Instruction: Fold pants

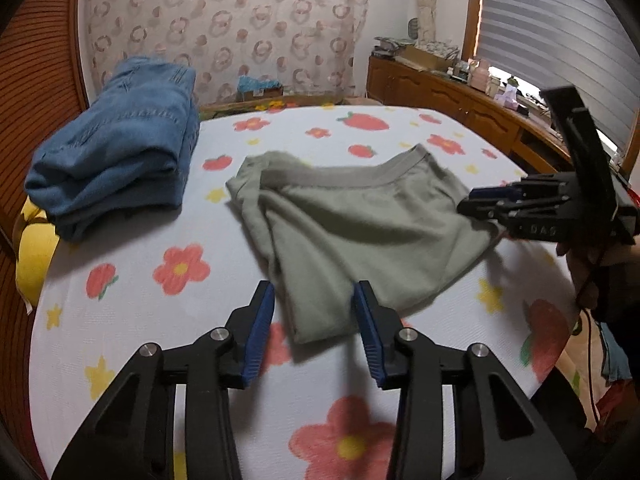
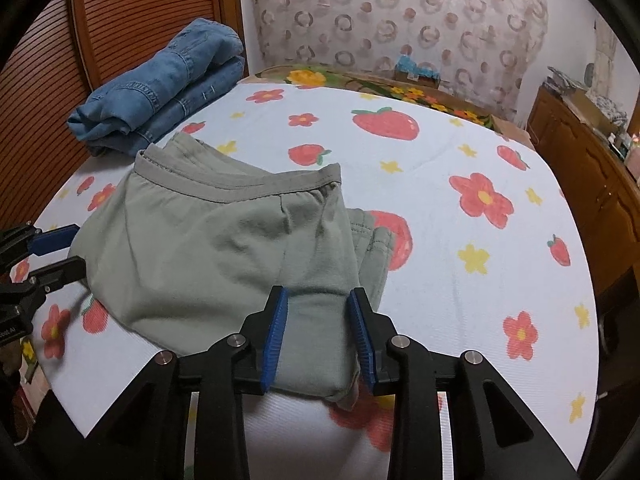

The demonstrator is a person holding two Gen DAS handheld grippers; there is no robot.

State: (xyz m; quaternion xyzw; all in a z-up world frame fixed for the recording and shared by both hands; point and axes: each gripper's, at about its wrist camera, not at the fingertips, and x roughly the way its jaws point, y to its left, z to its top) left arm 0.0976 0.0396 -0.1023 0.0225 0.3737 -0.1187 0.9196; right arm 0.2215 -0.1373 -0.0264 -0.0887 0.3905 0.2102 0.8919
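Flowered bedsheet (image 2: 460, 152) everywhere, folded jeans (image 1: 116, 152) far left. The green pants (image 2: 208, 248) lie mid-bed: left tongs (image 1: 316, 320) part-open above their near corner, right tongs (image 2: 318, 328) part-open astride the near folded edge, gripping nothing. Open sheet to the right.

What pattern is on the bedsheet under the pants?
White bedsheet printed with red flowers, strawberries and small yellow flowers; clearest in the right wrist view.

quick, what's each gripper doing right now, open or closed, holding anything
Left gripper: open, pads clear of the green pants, whose corner lies between them.
Right gripper: open, straddling the pants' near folded edge, not pinching it.
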